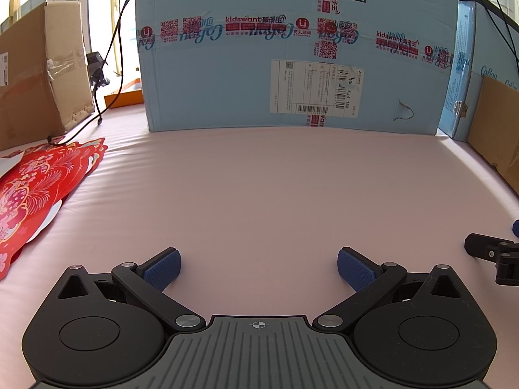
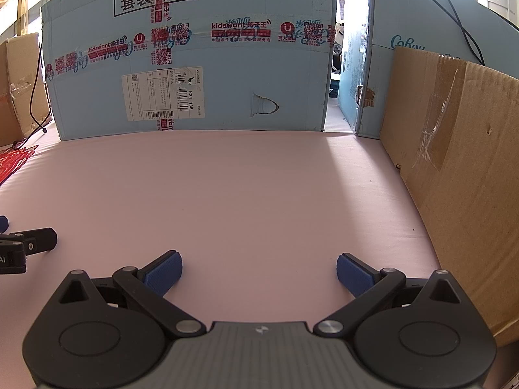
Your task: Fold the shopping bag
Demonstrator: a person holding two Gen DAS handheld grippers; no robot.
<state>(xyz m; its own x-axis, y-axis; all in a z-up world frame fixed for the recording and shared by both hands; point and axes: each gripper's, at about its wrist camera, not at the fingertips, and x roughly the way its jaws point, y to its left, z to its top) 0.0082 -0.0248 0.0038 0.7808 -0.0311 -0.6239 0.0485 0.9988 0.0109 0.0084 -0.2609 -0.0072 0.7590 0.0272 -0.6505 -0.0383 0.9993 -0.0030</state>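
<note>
A red shopping bag [image 1: 35,191] with a pink and gold flower print lies flat on the pink table cover at the far left of the left wrist view; only its corner [image 2: 14,159] shows in the right wrist view. My left gripper [image 1: 259,267] hovers over bare cover to the right of the bag, open, with nothing between its blue pads. My right gripper [image 2: 259,270] is open too, over bare cover further right. Each gripper sees the other's finger at its frame edge: the right one [image 1: 486,249], the left one [image 2: 32,243].
A large light-blue carton [image 1: 292,52] stands across the back of the table. Brown cardboard boxes flank it: one at the left [image 1: 39,74], one along the right side [image 2: 454,168]. A black cable [image 1: 107,74] hangs down by the left box onto the cover.
</note>
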